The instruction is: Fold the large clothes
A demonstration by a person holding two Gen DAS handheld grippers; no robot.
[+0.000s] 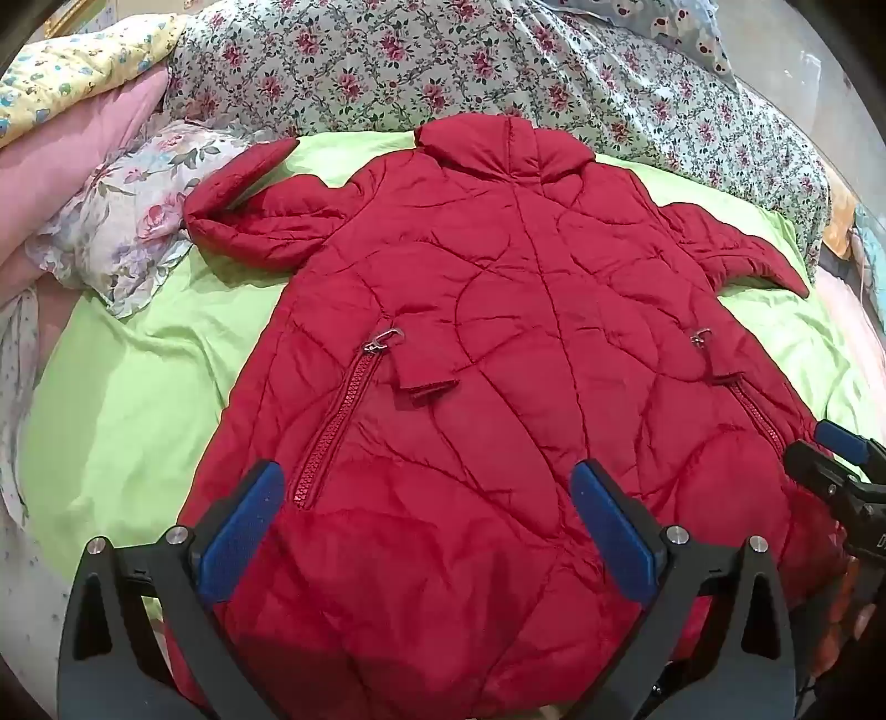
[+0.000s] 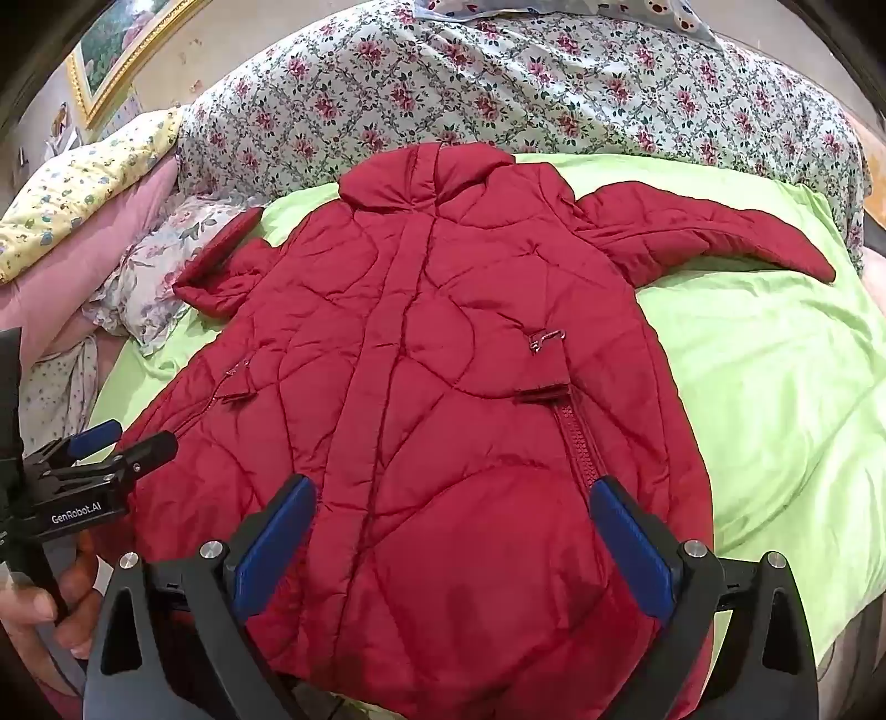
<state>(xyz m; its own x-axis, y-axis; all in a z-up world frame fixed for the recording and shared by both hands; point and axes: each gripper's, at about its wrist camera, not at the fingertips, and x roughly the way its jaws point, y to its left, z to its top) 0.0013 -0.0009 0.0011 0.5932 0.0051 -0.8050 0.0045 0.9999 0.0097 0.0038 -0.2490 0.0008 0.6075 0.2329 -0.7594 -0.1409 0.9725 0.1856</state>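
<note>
A red quilted puffer coat [image 1: 498, 310] lies spread flat, front up, on a light green sheet [image 1: 127, 387], collar at the far end and both sleeves out to the sides. It also shows in the right wrist view [image 2: 443, 343]. My left gripper [image 1: 426, 498] is open, hovering over the coat's lower left part near the left pocket zipper [image 1: 332, 426]. My right gripper [image 2: 451, 515] is open over the coat's lower right part beside the right pocket zipper [image 2: 578, 437]. Each gripper shows at the edge of the other's view; neither holds anything.
A floral quilt [image 1: 443, 61] is heaped behind the coat. A floral pillow [image 1: 127, 232], a pink blanket [image 1: 72, 155] and a yellow patterned cloth [image 1: 72, 72] lie at the left. A framed picture [image 2: 122, 50] hangs at the far left. Green sheet [image 2: 775, 387] extends right of the coat.
</note>
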